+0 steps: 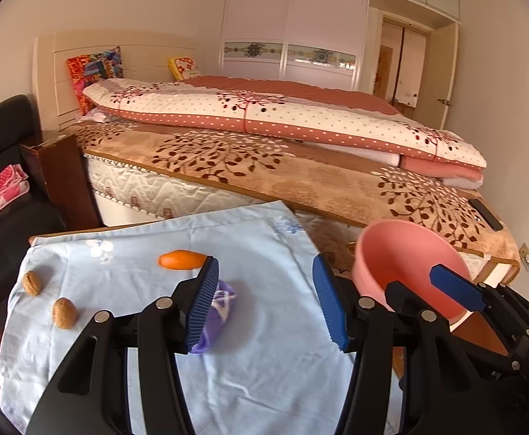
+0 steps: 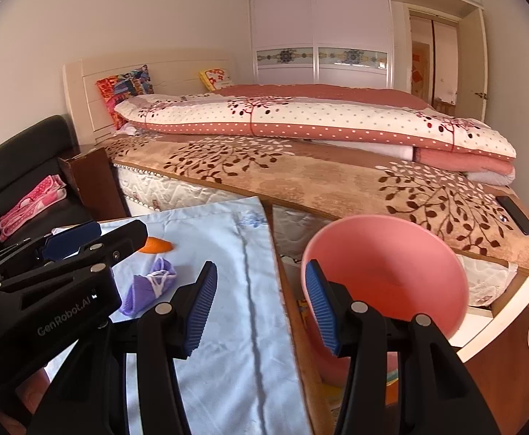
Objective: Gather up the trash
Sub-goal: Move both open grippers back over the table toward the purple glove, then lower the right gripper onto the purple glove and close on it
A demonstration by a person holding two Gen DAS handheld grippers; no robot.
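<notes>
A light blue cloth [image 1: 148,311] covers a small table. On it lie a crumpled purple mask [image 1: 221,308], an orange peel [image 1: 179,260] and two walnuts [image 1: 32,282] [image 1: 64,312]. My left gripper [image 1: 264,297] is open and empty above the cloth, its left finger just over the mask. A pink bin [image 2: 391,272] stands to the right of the table. My right gripper [image 2: 261,304] is open and empty, its right finger in front of the bin's rim. The mask [image 2: 148,284] and the peel [image 2: 157,245] also show in the right wrist view.
A bed [image 1: 264,166] with a folded quilt runs behind the table. A black phone [image 1: 485,214] lies on its near right corner. A black chair [image 1: 0,166] with a pink cloth stands at the left, beside a dark wooden nightstand [image 1: 65,177].
</notes>
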